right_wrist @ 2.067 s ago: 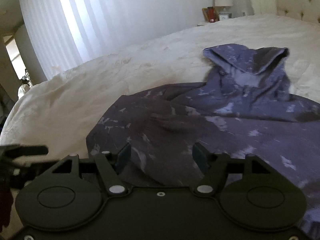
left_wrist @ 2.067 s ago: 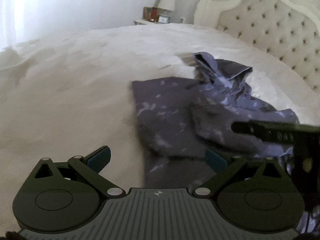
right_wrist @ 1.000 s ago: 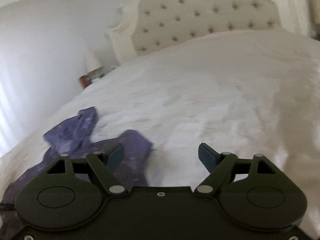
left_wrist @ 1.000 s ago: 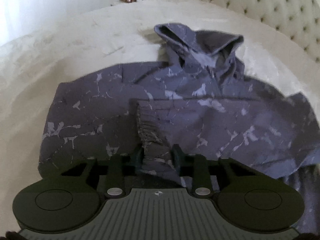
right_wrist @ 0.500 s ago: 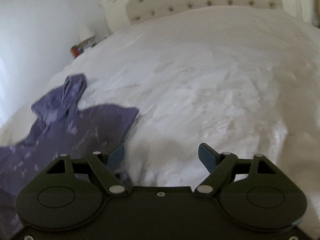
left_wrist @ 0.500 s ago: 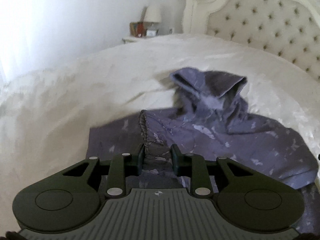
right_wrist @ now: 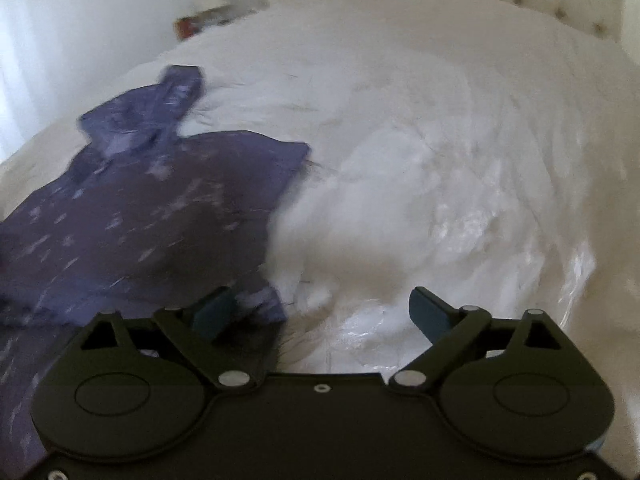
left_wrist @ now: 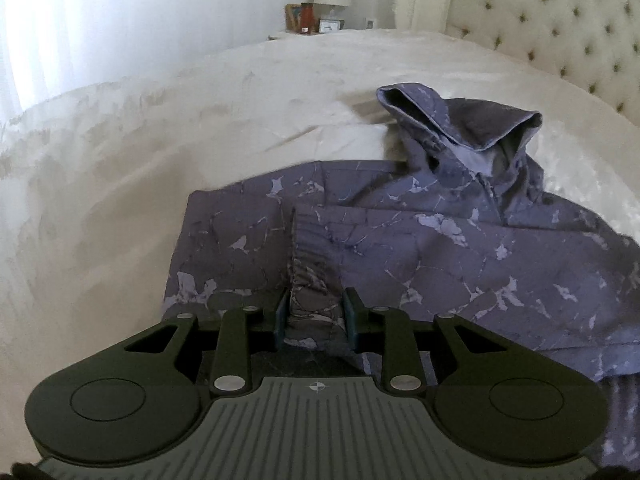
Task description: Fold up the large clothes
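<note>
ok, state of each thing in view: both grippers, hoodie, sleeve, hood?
left gripper: shut on sleeve cuff
right gripper: open, holding nothing
sleeve cuff: pinched between the fingers, sleeve folded across the body
hoodie: lying on the bed, partly folded
hood: open, propped up

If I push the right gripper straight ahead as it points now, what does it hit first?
Probably the white bedspread: the open right gripper faces bare bedding. The purple hoodie lies left of its line, only its edge by the left finger. Depth is unclear.
</note>
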Tool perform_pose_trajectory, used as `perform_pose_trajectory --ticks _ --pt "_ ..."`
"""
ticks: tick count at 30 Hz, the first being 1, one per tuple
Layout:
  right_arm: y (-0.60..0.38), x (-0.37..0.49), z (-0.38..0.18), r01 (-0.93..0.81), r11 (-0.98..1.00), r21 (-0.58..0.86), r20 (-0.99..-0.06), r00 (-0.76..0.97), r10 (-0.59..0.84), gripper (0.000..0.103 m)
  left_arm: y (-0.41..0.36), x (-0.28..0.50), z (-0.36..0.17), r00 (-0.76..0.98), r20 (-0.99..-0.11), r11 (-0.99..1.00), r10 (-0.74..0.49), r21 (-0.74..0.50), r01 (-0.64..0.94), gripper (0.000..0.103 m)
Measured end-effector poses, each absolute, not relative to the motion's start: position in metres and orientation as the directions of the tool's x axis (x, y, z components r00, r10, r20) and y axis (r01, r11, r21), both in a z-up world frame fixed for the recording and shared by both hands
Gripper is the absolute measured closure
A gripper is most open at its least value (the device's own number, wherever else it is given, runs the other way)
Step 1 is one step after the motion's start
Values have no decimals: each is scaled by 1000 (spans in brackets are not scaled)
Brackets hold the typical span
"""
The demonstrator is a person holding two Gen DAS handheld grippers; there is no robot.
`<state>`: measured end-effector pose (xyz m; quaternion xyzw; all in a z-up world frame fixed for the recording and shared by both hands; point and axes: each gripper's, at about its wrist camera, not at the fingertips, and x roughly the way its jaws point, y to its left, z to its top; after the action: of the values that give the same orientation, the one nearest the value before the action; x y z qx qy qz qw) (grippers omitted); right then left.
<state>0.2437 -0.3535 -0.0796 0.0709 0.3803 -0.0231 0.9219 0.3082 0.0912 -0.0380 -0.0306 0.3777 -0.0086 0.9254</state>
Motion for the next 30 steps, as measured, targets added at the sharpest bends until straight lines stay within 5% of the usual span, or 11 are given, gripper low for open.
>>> perform_pose_trajectory --ticks 9,22,30 --pt "-299 235 -91 -131 987 -93 -714 699 25 8 102 310 -7 702 -698 979 -143 -204 -4 75" --pt "-329 247 -79 68 997 38 -613 790 -31 8 100 301 18 715 -662 961 -225 -272 51 76" --pt "-332 242 -81 47 997 65 -662 749 8 8 99 304 16 720 -663 969 -206 -240 57 76"
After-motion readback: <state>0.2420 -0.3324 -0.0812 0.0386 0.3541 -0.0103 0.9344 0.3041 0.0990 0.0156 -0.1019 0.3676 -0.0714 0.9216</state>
